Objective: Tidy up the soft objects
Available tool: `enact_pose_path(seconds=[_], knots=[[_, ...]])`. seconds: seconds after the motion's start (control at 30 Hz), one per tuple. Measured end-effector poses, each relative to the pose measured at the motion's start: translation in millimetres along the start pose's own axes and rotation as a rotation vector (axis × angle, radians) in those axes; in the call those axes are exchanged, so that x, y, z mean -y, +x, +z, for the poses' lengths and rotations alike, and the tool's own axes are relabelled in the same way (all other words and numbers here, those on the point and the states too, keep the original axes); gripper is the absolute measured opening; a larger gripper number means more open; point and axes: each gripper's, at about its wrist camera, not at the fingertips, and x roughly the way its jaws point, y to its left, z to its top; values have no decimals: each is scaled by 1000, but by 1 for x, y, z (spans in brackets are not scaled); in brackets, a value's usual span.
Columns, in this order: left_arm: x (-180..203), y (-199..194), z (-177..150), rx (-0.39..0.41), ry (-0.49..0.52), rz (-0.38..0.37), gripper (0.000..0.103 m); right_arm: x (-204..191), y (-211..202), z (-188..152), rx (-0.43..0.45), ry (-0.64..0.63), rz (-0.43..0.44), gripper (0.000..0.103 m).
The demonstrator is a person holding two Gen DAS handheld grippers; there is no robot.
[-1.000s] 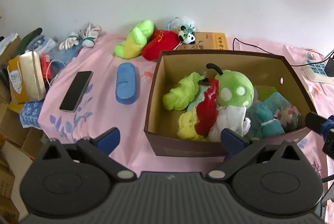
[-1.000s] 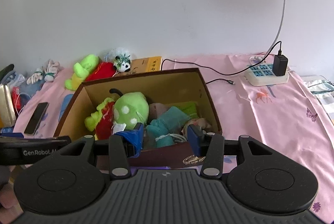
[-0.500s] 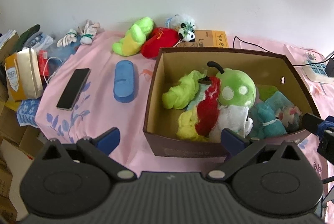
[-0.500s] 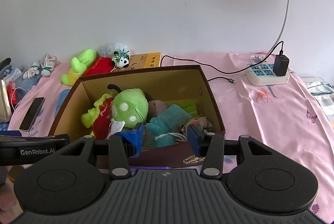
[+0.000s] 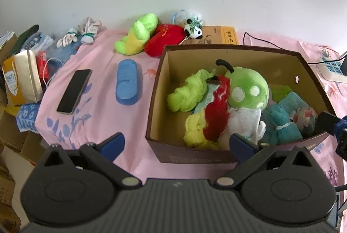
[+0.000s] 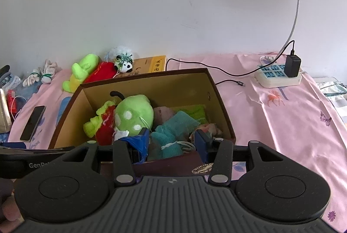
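A brown cardboard box stands on the pink cloth and holds a round green plush, lime, red and yellow cloths, a white towel and a teal bundle. Behind the box lie a green-yellow plush, a red plush and a small panda. Tied white gloves lie farther left. My left gripper is wide open at the box's near left corner. My right gripper is open above the near wall, with the teal bundle seen between its fingers but not pinched.
A black phone and a blue case lie left of the box. A yellow book leans by the wall. A power strip with charger and cables sits at the right. Bags and cartons crowd the left edge.
The scene has slid slightly upward in the left wrist view and barely drifted in the right. Both grippers keep the same opening and nothing was picked up or dropped.
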Motion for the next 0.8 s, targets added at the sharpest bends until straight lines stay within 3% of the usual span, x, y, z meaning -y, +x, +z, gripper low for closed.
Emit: enact_pose_path(seconds=[0.8], knots=[[3, 5, 5, 4, -6, -14, 102, 2, 12, 3, -36, 12, -31, 31]])
